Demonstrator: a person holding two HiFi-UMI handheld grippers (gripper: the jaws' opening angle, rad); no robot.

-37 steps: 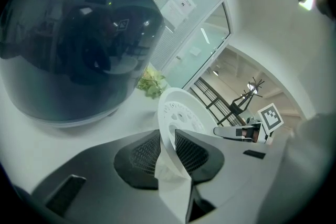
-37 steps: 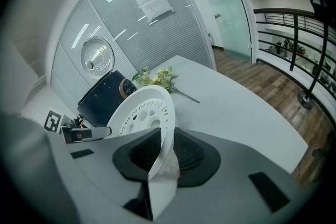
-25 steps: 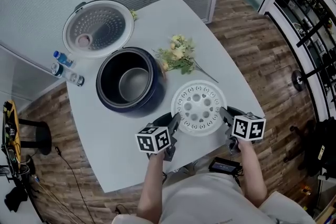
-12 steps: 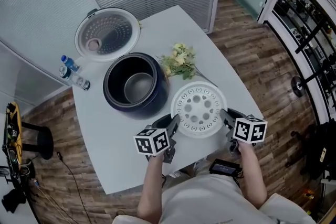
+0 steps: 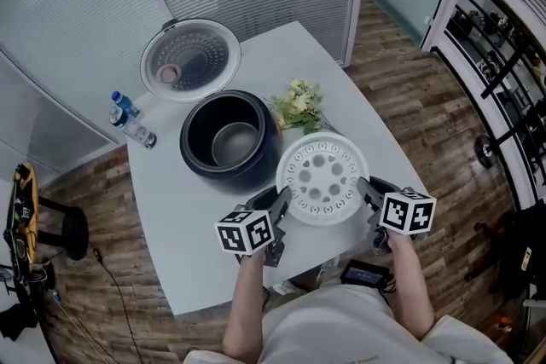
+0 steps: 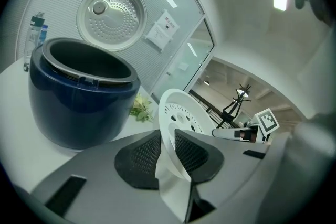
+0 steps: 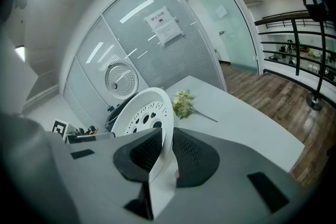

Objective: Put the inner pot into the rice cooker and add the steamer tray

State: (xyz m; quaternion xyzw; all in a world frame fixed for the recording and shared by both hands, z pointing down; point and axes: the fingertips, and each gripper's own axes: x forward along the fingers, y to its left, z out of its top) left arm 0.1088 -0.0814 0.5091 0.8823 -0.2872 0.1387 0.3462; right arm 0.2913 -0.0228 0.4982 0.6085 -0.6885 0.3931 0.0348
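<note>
A white round steamer tray [image 5: 322, 177] with several holes hangs level above the table's near part, just right of the dark blue rice cooker [image 5: 229, 141]. The cooker's lid [image 5: 189, 60] stands open, and the metal inner pot [image 5: 236, 142] sits inside. My left gripper [image 5: 277, 209] is shut on the tray's left tab; in the left gripper view the tray [image 6: 176, 113] passes between the pads [image 6: 139, 157]. My right gripper [image 5: 368, 190] is shut on the right tab, and the right gripper view shows the tray [image 7: 144, 113] clamped the same way.
A sprig of pale flowers [image 5: 299, 108] lies on the white table [image 5: 179, 226] behind the tray. Two water bottles [image 5: 130, 122] stand at the table's left edge. A black device [image 5: 365, 274] sits below the near edge. Glass partitions close off the far side.
Both grippers have risen together with the steamer tray, which has come up off the table. Their grip on its tabs is unchanged.
</note>
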